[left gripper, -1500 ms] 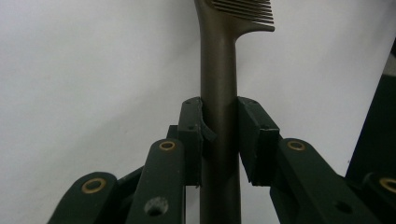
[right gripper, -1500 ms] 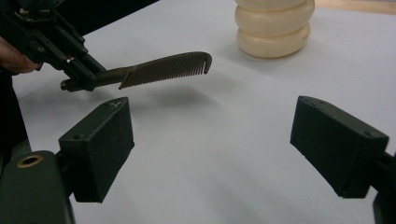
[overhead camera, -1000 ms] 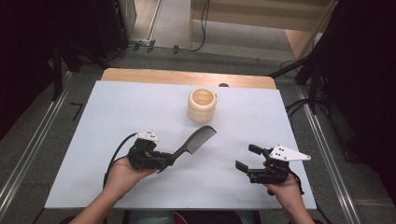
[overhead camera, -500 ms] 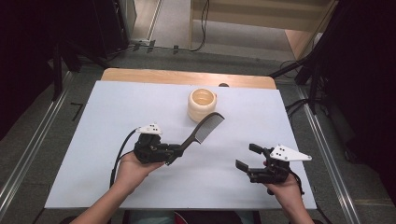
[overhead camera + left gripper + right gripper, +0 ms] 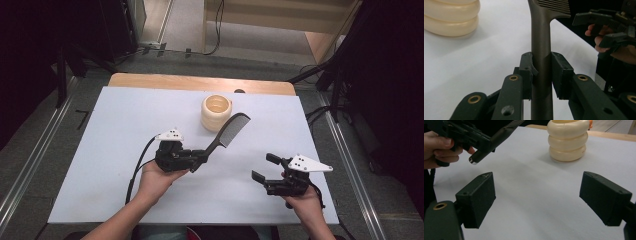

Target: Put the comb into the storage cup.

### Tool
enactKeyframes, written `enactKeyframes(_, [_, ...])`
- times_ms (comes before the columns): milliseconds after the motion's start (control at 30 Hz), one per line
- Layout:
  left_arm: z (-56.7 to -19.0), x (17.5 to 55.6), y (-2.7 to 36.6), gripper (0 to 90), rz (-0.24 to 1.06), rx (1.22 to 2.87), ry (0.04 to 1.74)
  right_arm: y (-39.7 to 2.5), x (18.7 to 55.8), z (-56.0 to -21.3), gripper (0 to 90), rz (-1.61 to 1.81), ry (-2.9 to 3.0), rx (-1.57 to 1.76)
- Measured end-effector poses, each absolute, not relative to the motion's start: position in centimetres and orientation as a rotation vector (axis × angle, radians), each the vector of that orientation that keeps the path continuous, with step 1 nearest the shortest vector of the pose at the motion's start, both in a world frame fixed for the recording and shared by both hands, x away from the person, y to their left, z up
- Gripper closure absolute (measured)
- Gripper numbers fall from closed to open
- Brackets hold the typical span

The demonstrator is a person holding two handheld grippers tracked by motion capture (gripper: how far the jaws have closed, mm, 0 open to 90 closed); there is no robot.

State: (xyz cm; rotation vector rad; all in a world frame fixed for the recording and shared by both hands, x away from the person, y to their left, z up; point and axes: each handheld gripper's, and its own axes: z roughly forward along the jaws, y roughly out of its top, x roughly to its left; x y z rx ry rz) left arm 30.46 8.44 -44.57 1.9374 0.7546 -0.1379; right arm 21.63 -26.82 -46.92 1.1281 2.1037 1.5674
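Left tool (image 5: pixel 199 159) clamped on the handle of a dark comb (image 5: pixel 227 132), both jaws pressed flat against the handle (image 5: pixel 541 57) in the left gripper view. Comb lifted off the white tabletop (image 5: pixel 100 165), teeth end raised and angled toward the far right, just beside a cream ribbed cup (image 5: pixel 217 112) standing upright near the middle of the far edge. Right tool (image 5: pixel 265 170) held low near the front right corner, jaws spread wide apart with nothing between them, bare tabletop showing in the gap. Cup (image 5: pixel 567 141) well ahead of those jaws in the right gripper view.
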Motion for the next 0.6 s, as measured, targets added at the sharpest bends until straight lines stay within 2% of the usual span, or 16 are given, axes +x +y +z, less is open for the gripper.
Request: enactKeyframes(600, [-45.4,31.2,6.2,73.3,-0.110,1.827,0.828,-25.9,22.3,-46.6,11.6,1.538,2.113,1.195])
